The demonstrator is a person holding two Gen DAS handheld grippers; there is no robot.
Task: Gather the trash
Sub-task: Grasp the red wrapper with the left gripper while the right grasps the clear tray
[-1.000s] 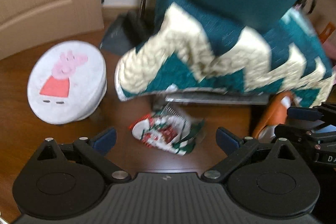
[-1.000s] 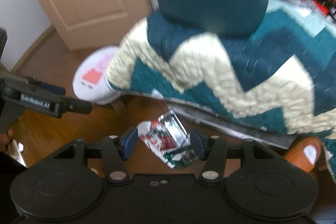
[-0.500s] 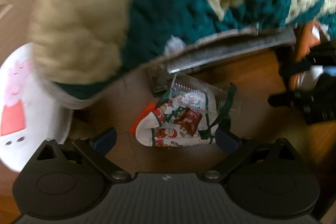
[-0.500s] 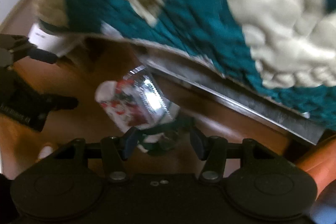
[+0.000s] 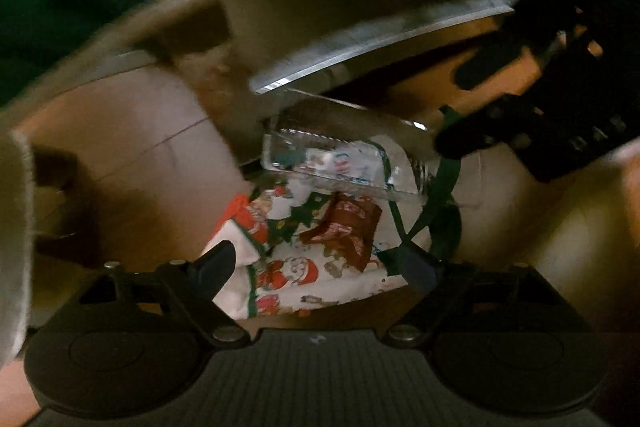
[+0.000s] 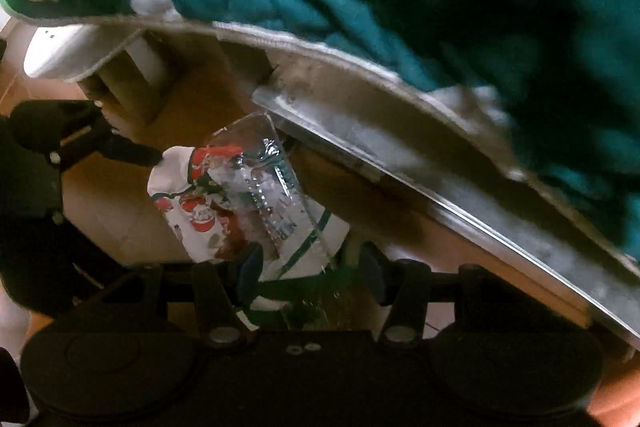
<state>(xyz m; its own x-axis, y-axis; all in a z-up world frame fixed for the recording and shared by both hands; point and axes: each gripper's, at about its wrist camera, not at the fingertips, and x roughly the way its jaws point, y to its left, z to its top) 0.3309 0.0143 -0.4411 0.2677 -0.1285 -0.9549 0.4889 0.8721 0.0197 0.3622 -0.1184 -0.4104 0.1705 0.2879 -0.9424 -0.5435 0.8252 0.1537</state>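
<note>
santa-print wrapper [image 5: 312, 251] on floor between fingers of both wide-spread grippers, left [image 5: 320, 267] and right [image 6: 310, 267], ungripped

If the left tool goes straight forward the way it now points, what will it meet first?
Most likely the Christmas-print wrapper, which already lies between the open fingers of the left tool. Beyond it comes the clear plastic packet, then the metal bed rail. Blur makes depth uncertain.
</note>
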